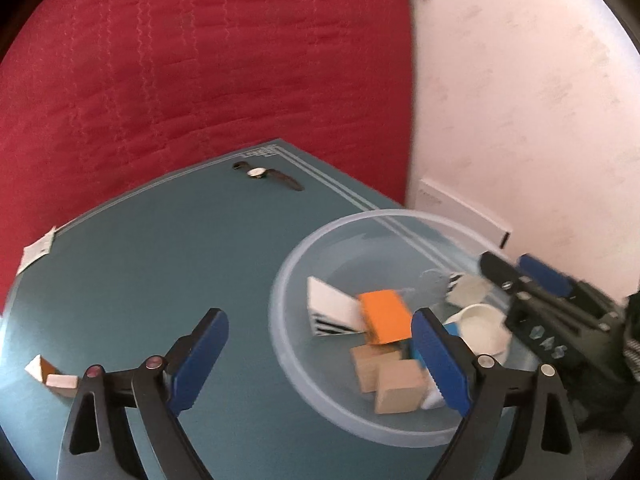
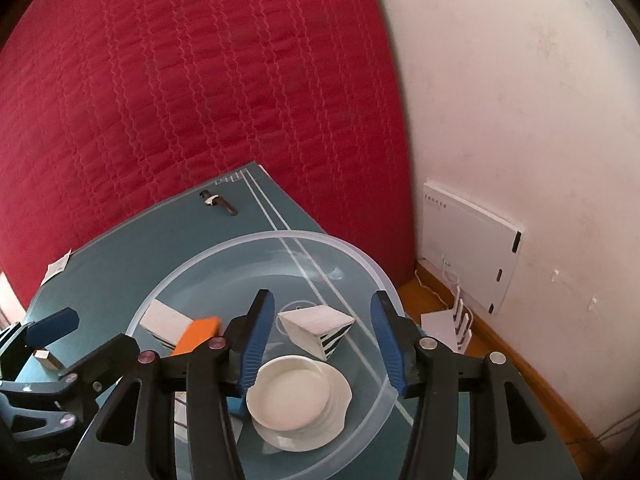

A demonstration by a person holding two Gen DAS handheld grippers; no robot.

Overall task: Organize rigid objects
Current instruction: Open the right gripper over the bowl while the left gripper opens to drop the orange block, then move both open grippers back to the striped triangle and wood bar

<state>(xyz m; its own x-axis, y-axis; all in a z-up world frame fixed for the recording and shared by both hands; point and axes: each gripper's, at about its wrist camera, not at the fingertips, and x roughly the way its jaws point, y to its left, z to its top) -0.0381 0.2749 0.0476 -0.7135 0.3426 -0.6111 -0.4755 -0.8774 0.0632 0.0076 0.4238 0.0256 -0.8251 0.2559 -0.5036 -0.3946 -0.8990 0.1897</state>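
Rigid objects sit mostly gathered in the clear plastic bowl (image 2: 372, 268) on the teal surface (image 1: 168, 248), and we judge the sorting well along. Nearest us, the right tongs (image 2: 324, 344) hang spread wide and empty over the bowl, with the white lid (image 2: 292, 394) just below the gap between them. We expect that lid to be light, stiff and slick; we would pinch it across its raised rim, not its flat face. Just past it lies a white striped box (image 2: 320, 330), tilted on an edge, likely hollow and light. The left tongs (image 1: 320, 360) are also wide apart and hold nothing, one finger over the bare surface, the other over the bowl. Beneath them rest two wooden blocks (image 1: 394, 380), touching each other, with an orange block (image 1: 386, 316) and a second striped box (image 1: 334, 308) beside them. Wood should be firm and grippy on flat opposite faces.

Still outside the bowl, near the surface's left edge, lie small wooden pieces (image 1: 52, 376); how many we cannot tell. Farthest off, by the far corner, lies a wristwatch (image 1: 266, 174), well apart from the bowl. We judge it the awkward one: low, flat, with a floppy strap and a breakable face, best taken across the case. Beyond is the red quilted bed (image 1: 200, 60).
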